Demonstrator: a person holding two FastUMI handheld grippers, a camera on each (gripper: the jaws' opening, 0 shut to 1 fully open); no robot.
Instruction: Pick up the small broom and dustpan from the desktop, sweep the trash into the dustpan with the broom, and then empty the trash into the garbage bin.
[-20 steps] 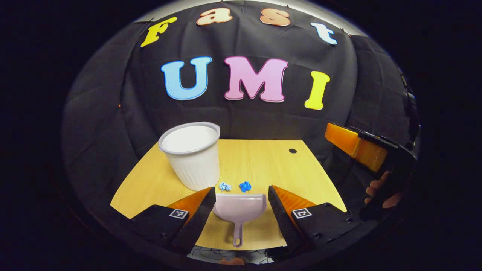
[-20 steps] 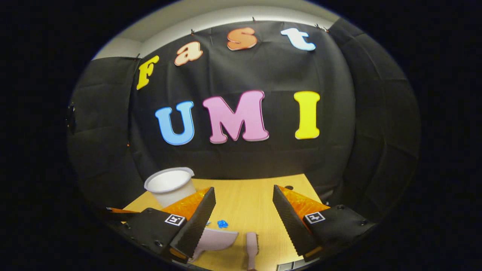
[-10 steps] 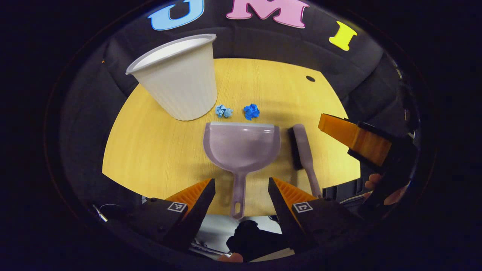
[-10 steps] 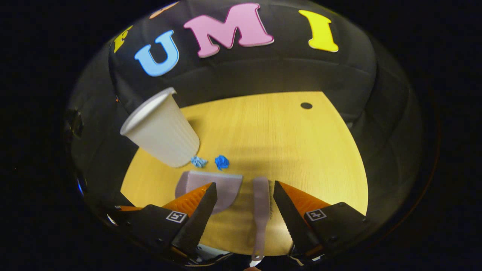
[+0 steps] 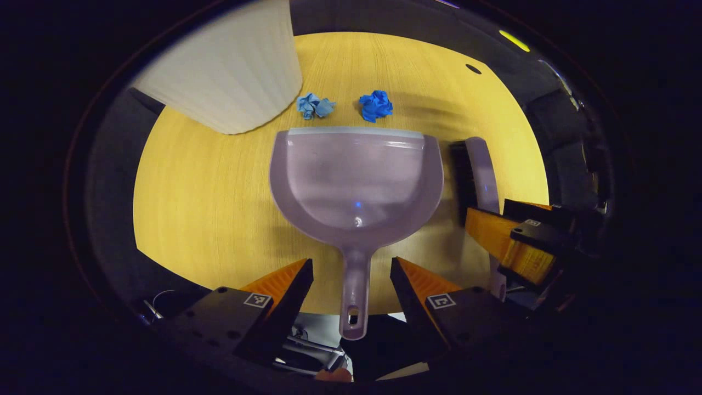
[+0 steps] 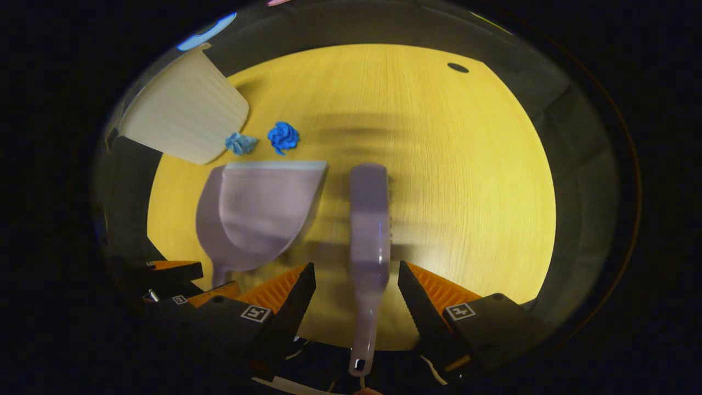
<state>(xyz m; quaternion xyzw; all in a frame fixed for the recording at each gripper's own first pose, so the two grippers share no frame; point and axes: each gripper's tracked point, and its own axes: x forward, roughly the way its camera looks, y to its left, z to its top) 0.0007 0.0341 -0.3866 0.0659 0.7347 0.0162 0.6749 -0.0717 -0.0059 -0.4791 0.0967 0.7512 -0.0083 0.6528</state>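
A pale lilac dustpan (image 5: 356, 181) lies flat on the yellow desktop (image 5: 203, 181), handle toward me. My left gripper (image 5: 351, 274) is open, its fingers on either side of that handle without touching it. The small lilac broom (image 6: 370, 219) lies to the dustpan's right, bristles facing right. My right gripper (image 6: 355, 280) is open and straddles the broom's handle. Two crumpled blue paper scraps (image 5: 375, 105) (image 5: 313, 105) rest just beyond the dustpan's front lip. The white ribbed garbage bin (image 5: 230, 66) stands at the far left. The right gripper also shows at the broom (image 5: 521, 241).
A small dark hole (image 6: 457, 67) marks the desktop's far right corner. The desk's near edge runs just under both grippers, with dark space and cables below it. Black cloth walls close in behind and beside the desk.
Both grippers have dropped and tilted down toward the desktop. The dustpan handle and the broom handle now sit between the open fingers, much closer than before.
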